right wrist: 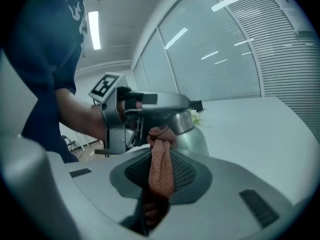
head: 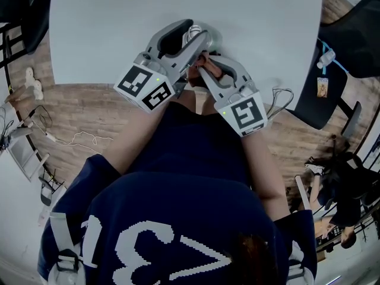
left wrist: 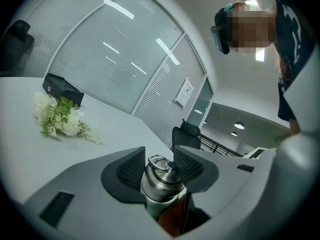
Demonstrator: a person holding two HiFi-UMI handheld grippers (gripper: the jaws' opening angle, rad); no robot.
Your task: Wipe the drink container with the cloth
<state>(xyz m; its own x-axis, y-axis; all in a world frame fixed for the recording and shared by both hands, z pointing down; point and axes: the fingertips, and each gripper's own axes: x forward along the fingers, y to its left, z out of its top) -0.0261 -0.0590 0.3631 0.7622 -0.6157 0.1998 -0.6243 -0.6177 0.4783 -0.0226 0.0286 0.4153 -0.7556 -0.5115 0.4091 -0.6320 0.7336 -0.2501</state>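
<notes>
A steel drink bottle (left wrist: pixel 161 184) with a ring-handled lid stands upright between the jaws of my left gripper (left wrist: pixel 160 166), whose pads press on its sides. In the head view the bottle's top (head: pixel 191 34) shows just past the left gripper (head: pixel 189 46), over the near edge of the table. My right gripper (right wrist: pixel 161 166) is shut on a bunched orange-brown cloth (right wrist: pixel 161 176). The cloth's tip touches the bottle's rounded shoulder (right wrist: pixel 192 134), right beside the left gripper's body (right wrist: pixel 145 104). A bit of the cloth (left wrist: pixel 175 219) also shows low against the bottle in the left gripper view.
The pale grey table (head: pixel 107 34) carries a sprig of white flowers (left wrist: pixel 60 119) and a black box (left wrist: pixel 62 90) at its far side. A black office chair (head: pixel 356 34) stands to the right. Cables (head: pixel 77 138) lie on the wooden floor at the left.
</notes>
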